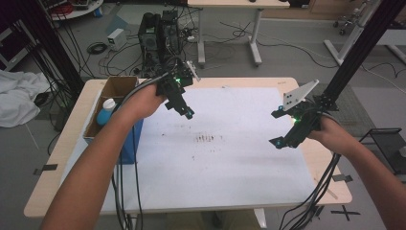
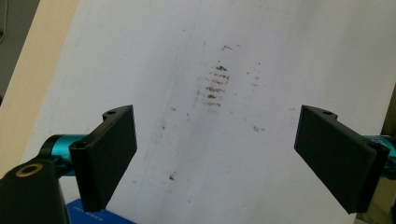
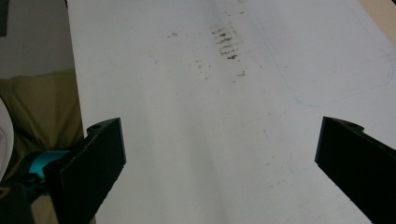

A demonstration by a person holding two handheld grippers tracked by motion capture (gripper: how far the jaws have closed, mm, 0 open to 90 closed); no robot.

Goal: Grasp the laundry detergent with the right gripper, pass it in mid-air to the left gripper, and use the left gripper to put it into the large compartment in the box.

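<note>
Your left gripper (image 1: pixel 188 114) and right gripper (image 1: pixel 275 142) hang over the white sheet (image 1: pixel 230 163), either side of its brown smudges (image 1: pixel 206 138), both with jaws wide apart, holding nothing

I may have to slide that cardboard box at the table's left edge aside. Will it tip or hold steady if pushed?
The cardboard box is open-topped and long, so it would probably slide rather than tip. The white-capped bottle standing inside may topple or shift. The box sits near the table edge, so an outward push risks dropping it.
</note>
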